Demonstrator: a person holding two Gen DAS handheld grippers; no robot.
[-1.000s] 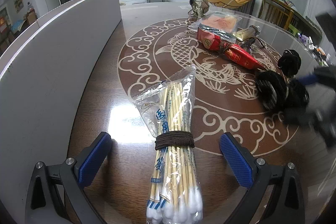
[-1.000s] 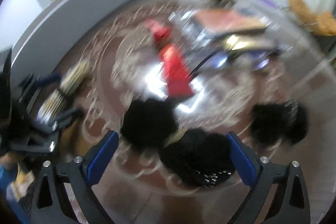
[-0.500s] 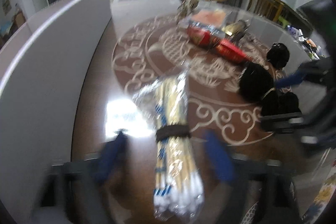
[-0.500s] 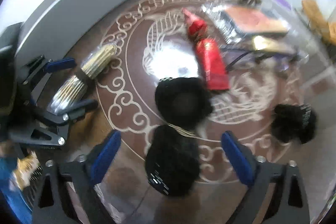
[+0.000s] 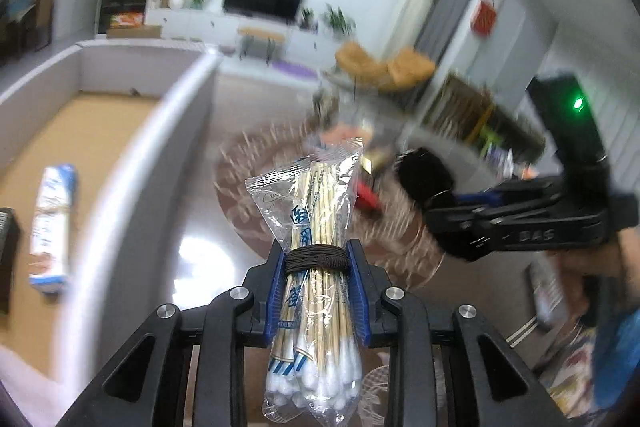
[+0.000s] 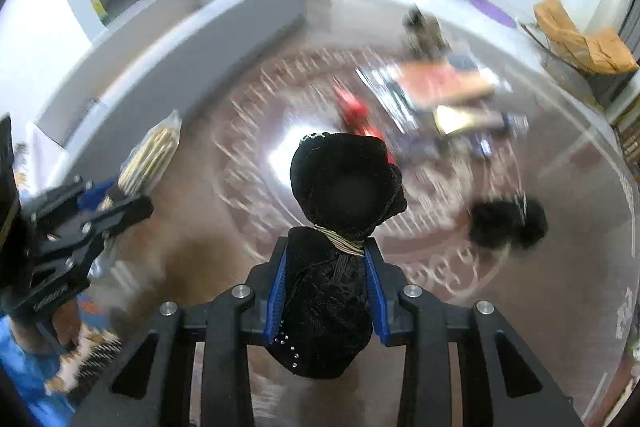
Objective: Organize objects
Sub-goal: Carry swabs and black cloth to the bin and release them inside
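A clear plastic packet of wooden-stemmed cotton swabs (image 5: 316, 267), bound round the middle by a dark brown elastic band (image 5: 316, 259), sits pinched in the left gripper (image 5: 316, 291). The jaws have just been closing and their blue pads (image 5: 275, 291) now press on the packet from both sides at the band. The packet is up off the glossy brown tabletop with the pale scroll pattern (image 5: 200, 227), its white tips toward the camera and its sealed end pointing away.

A black velvet pouch tied at the neck with a pale cord (image 6: 340, 239) is clamped in the right gripper (image 6: 326, 291), whose jaws have likewise just been closing onto it. The blue pads (image 6: 278, 291) squeeze its lower body, where small studs glint, and the rounded upper part bulges out beyond the pads, clear of the tabletop.

In the right wrist view the left gripper shows at the left edge with the swab packet sticking out of it. A second black fuzzy pouch (image 6: 508, 223) lies on the tabletop to the right. Farther off, blurred, lie a red packet (image 6: 356, 115) and an orange flat package (image 6: 444, 83). A grey low partition wall (image 6: 200, 27) curves along the tabletop's left side; beyond it, in the left wrist view, a white and blue box (image 5: 54, 223) lies on a tan surface.
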